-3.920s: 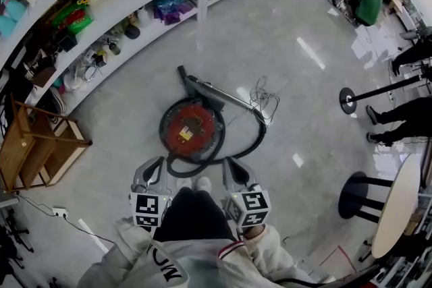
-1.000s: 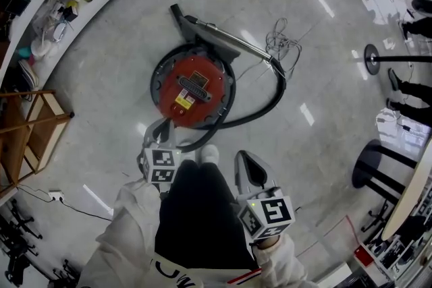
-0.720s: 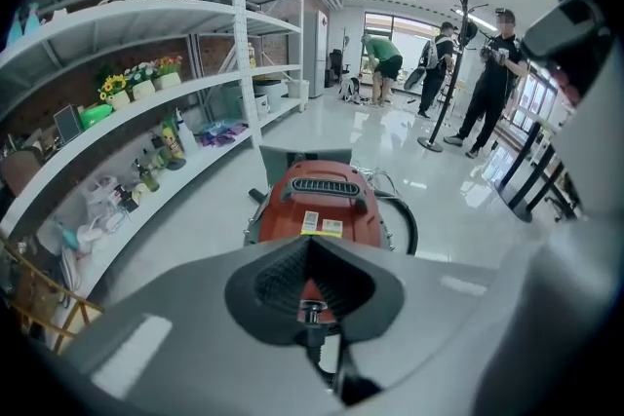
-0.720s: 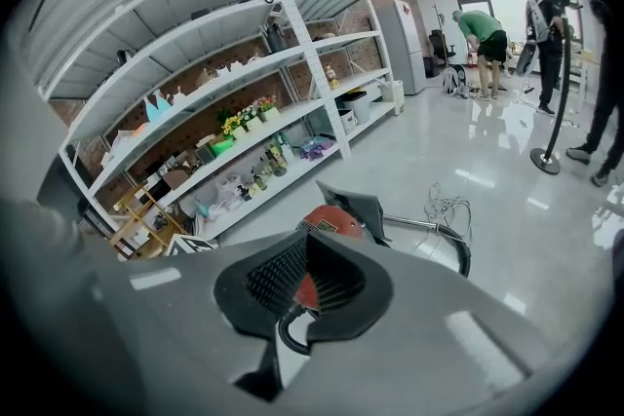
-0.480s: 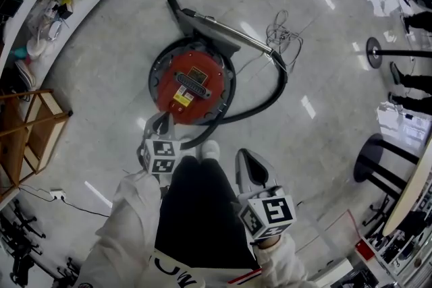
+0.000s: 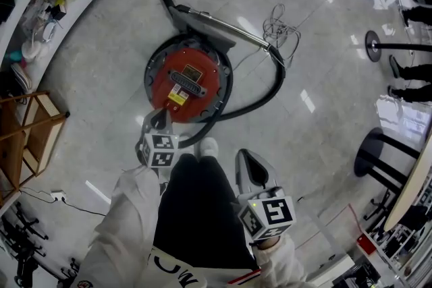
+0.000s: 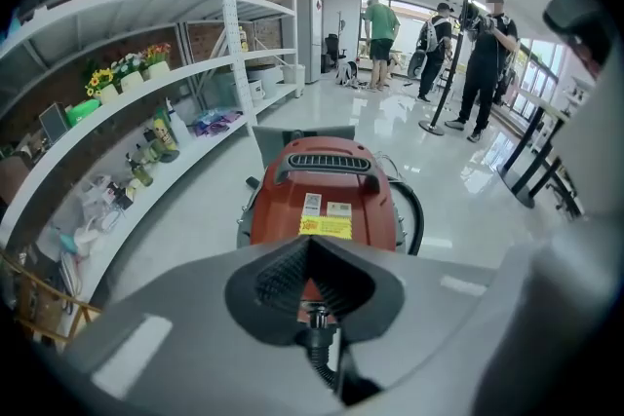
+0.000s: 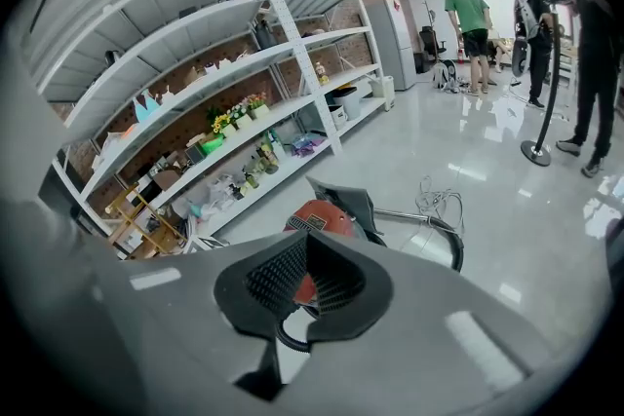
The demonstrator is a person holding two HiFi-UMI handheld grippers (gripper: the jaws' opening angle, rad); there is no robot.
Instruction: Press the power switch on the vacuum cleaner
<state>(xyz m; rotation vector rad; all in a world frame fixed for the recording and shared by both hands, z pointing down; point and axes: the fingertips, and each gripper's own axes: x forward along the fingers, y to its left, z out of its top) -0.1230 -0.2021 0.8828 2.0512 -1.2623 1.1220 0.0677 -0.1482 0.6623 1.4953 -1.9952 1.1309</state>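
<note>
The red round vacuum cleaner (image 6: 185, 84) sits on the floor with a black handle grille and a yellow label on its top. Its black hose (image 6: 270, 94) curls off to the right, and its floor head (image 6: 196, 15) lies beyond it. My left gripper (image 6: 157, 119) is shut, with its tips at the vacuum's near rim. From the left gripper view the vacuum (image 7: 327, 195) fills the space just past the shut left gripper (image 7: 310, 244). My right gripper (image 6: 247, 157) is shut, held back beside my leg. I cannot make out the power switch.
Curved white shelves (image 6: 40, 3) with small goods run along the left. A wooden rack (image 6: 27, 138) stands at the left edge. A loose cable bundle (image 6: 280, 27) lies past the hose. A black stool (image 6: 378, 158), a stand base (image 6: 370, 50) and people (image 6: 412, 91) are at the right.
Since 3.9 s ago I have stepped closer to the vacuum and my left gripper has reached out to its near rim. Over the last second the left gripper crept slightly forward; the right stayed put.
</note>
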